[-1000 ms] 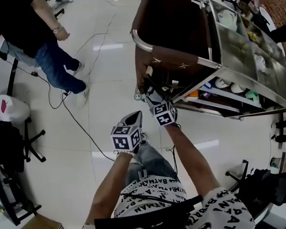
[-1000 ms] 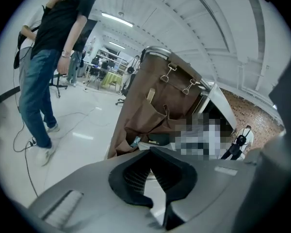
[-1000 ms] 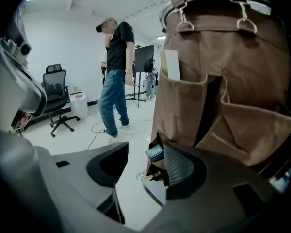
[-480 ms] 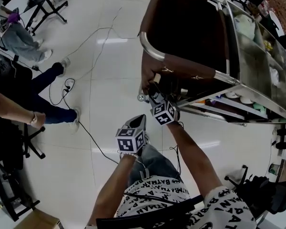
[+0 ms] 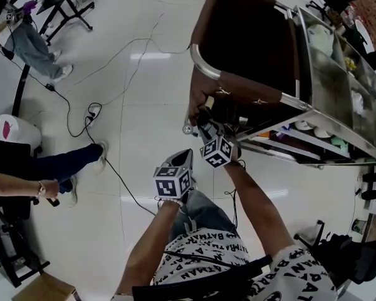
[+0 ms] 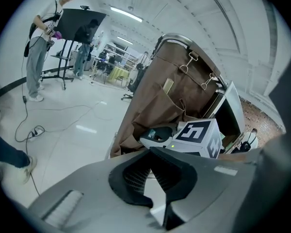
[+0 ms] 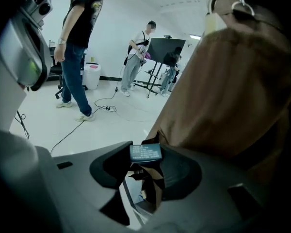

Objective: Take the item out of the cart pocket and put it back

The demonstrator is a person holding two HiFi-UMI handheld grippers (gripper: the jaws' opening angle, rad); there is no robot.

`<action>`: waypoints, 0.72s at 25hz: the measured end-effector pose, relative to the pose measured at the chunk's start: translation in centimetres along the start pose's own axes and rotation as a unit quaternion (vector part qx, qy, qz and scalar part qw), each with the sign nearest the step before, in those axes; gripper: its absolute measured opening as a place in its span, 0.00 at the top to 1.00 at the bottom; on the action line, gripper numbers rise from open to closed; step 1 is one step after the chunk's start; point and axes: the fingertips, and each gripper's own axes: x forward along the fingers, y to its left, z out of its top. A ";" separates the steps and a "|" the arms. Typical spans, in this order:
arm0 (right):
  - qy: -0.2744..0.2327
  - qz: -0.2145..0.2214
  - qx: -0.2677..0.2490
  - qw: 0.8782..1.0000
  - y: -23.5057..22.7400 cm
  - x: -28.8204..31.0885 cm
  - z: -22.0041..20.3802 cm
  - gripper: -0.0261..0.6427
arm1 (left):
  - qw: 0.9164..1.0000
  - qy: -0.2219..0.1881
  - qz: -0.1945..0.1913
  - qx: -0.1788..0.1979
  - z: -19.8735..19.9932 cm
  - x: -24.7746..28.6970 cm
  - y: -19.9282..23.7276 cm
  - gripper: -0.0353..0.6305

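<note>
A small dark blue box with a printed label sits between the tips of my right gripper, which touch its two sides while the jaws are closing. It is at the mouth of a pocket on the cart's brown fabric bag. In the head view my right gripper reaches into the low end of that bag, and the box is hidden there. My left gripper hangs back nearer my body, shut and empty. Its own view shows its tips together, with the right gripper's marker cube beyond them.
The steel cart carries shelves of supplies on my right. Black cables trail over the white floor. A person's leg and a white stool are at the left, and a stand at the far left.
My right gripper stays at the bag's pocket and my left barely shifts. The person at the left has moved down and out toward the frame's edge.
</note>
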 end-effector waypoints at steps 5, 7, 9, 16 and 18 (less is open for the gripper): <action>-0.033 -0.029 0.004 0.999 -0.3 -4.4 2.4 0.68 | 1.000 -0.008 -0.009 0.009 0.2 -2.5 -1.3 0.95; -0.050 -0.036 0.022 0.998 0.0 -7.3 3.8 0.68 | 1.000 -0.013 -0.013 0.013 0.2 -4.3 -2.0 0.95; -0.069 -0.040 0.060 0.995 0.5 -10.5 5.1 0.68 | 0.999 -0.020 -0.018 0.018 0.2 -6.4 -2.6 0.95; -0.106 -0.047 0.178 0.977 3.0 -20.3 7.0 0.68 | 0.998 -0.042 -0.039 0.032 -0.8 -13.0 -4.5 0.95; -0.111 -0.051 0.186 0.975 4.1 -22.8 7.3 0.68 | 0.998 -0.045 -0.044 0.033 -1.4 -14.6 -5.1 0.95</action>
